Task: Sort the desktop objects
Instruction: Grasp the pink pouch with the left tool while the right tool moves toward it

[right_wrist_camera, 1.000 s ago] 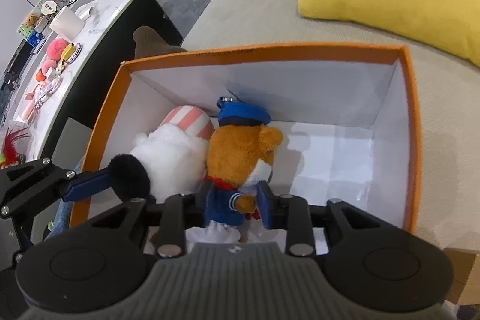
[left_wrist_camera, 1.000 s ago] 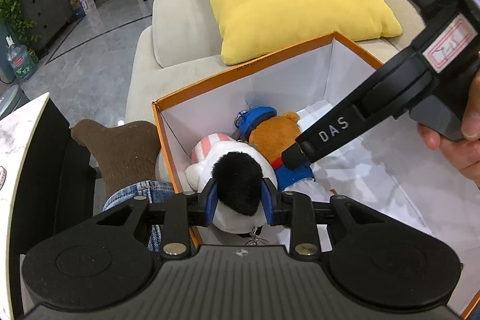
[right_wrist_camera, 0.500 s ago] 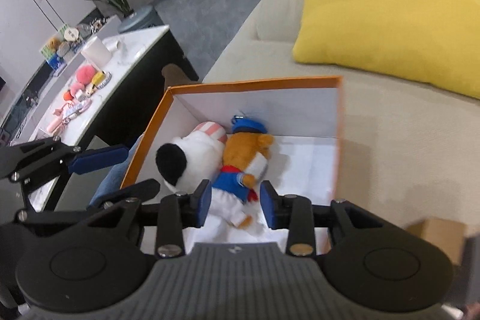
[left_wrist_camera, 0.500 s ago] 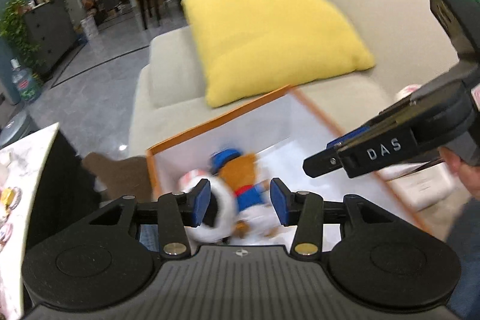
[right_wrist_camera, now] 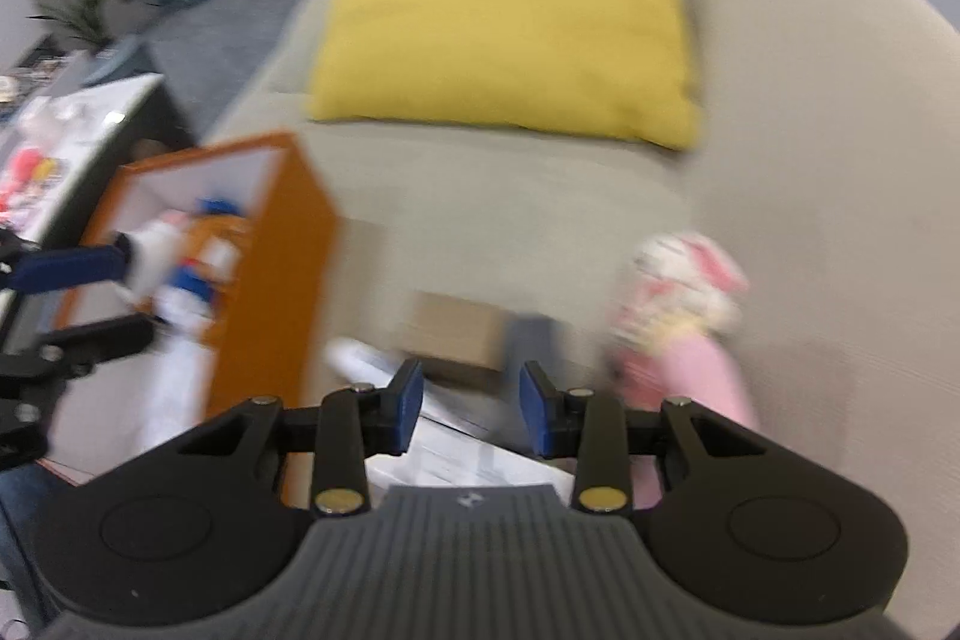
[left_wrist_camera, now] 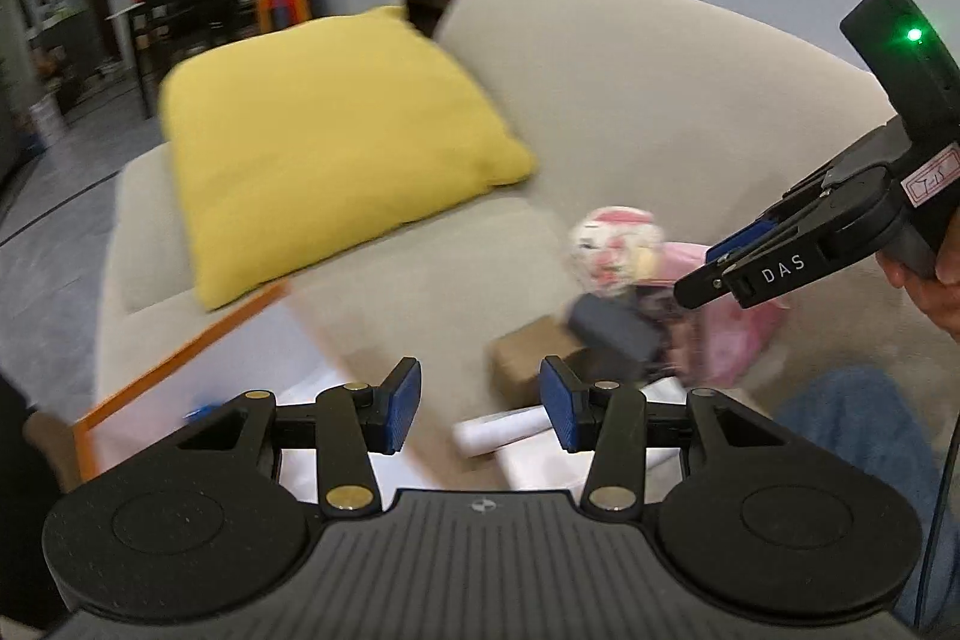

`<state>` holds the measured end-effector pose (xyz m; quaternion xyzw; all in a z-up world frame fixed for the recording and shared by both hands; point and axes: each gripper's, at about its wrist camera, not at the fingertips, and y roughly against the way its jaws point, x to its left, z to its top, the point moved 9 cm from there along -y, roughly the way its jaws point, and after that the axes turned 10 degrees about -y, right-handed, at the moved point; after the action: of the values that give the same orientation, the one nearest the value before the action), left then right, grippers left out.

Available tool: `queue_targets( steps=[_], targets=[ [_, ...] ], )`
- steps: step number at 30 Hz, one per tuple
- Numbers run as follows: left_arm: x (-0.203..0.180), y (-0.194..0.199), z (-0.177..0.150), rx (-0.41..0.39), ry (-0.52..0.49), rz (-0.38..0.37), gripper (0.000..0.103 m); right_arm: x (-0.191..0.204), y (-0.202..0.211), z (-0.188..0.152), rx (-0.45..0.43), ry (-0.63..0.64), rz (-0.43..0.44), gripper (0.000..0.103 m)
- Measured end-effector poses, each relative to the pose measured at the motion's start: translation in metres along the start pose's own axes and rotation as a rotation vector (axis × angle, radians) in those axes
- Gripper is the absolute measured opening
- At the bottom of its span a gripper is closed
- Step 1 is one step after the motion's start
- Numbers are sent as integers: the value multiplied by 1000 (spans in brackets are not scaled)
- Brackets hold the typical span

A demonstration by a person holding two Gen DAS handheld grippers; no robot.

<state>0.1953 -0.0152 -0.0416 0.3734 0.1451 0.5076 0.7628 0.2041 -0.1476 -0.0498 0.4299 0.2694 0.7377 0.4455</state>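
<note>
Both views are blurred by motion. My left gripper (left_wrist_camera: pixel 480 409) is open and empty above the sofa seat, right of the orange box (left_wrist_camera: pixel 180 346). My right gripper (right_wrist_camera: pixel 471 412) is open and empty; it also shows in the left wrist view (left_wrist_camera: pixel 699 280). The orange box (right_wrist_camera: pixel 282 244) holds the white plush (right_wrist_camera: pixel 150 250) and the bear in blue (right_wrist_camera: pixel 210 244). On the sofa ahead lie a pink-and-white plush doll (left_wrist_camera: pixel 618 250) (right_wrist_camera: pixel 684 292), a brown cardboard box (left_wrist_camera: pixel 528 352) (right_wrist_camera: pixel 456 334), a dark blue item (left_wrist_camera: pixel 612 328) and a white paper roll (left_wrist_camera: pixel 504 430).
A yellow cushion (left_wrist_camera: pixel 324 142) (right_wrist_camera: pixel 510 4) rests on the beige sofa (left_wrist_camera: pixel 660 100). A white table with small toys (right_wrist_camera: pixel 54 130) stands at the left in the right wrist view. A jeans-clad leg (left_wrist_camera: pixel 864 418) is at the lower right.
Both grippers let go of the plush toys in the orange box, opened, and swung up and to the right toward the pile of objects on the sofa.
</note>
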Motion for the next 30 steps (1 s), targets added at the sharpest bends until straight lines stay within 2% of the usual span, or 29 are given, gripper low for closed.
queue_targets(
  steps=[5, 9, 16, 19, 23, 30],
  targets=[
    [-33, -33, 9, 23, -51, -63, 51, -61, -2, -25, 39, -30, -99, 38],
    [-50, -56, 15, 47, -70, -97, 51, -87, -17, -39, 74, -74, -93, 38],
    [-61, -76, 19, 74, -85, -114, 50, -87, -42, -30, 62, -57, -58, 37],
    [-63, -83, 20, 73, -94, -116, 49, -85, -45, -23, 56, -63, -43, 32],
    [-66, -87, 26, 62, -101, -132, 49, -76, -32, -9, 24, -47, -20, 25],
    [-67, -79, 40, 13, -75, -156, 49, -52, 5, 23, -46, -43, 31, 21]
  ],
)
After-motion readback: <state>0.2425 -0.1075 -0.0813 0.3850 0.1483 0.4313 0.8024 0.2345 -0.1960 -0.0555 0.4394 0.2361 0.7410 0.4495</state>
